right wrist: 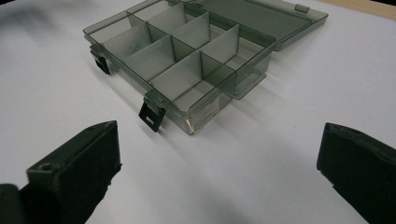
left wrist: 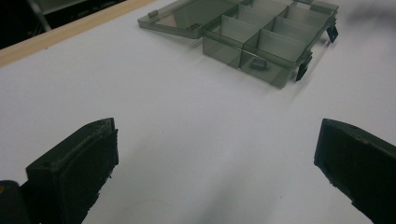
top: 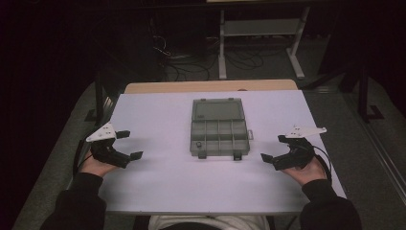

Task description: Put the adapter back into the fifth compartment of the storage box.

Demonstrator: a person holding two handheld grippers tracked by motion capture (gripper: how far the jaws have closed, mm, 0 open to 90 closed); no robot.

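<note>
Your left hand-held gripper (top: 125, 143) and right hand-held gripper (top: 274, 147) gape wide and hold nothing, the box (top: 219, 129) lies open on the surface (top: 158, 177), so nothing looks begun.

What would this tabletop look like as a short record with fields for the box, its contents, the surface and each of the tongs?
box: translucent grey plastic compartment box, mid-table
lid: open, lying flat beyond the tray
latches: two dark clips hanging at the near edge
contents: one small dark piece in the near-left corner compartment; the rest look empty
surface: white table top
left tongs: open, holding nothing, left of the box
right tongs: open, holding nothing, right of the box
</note>
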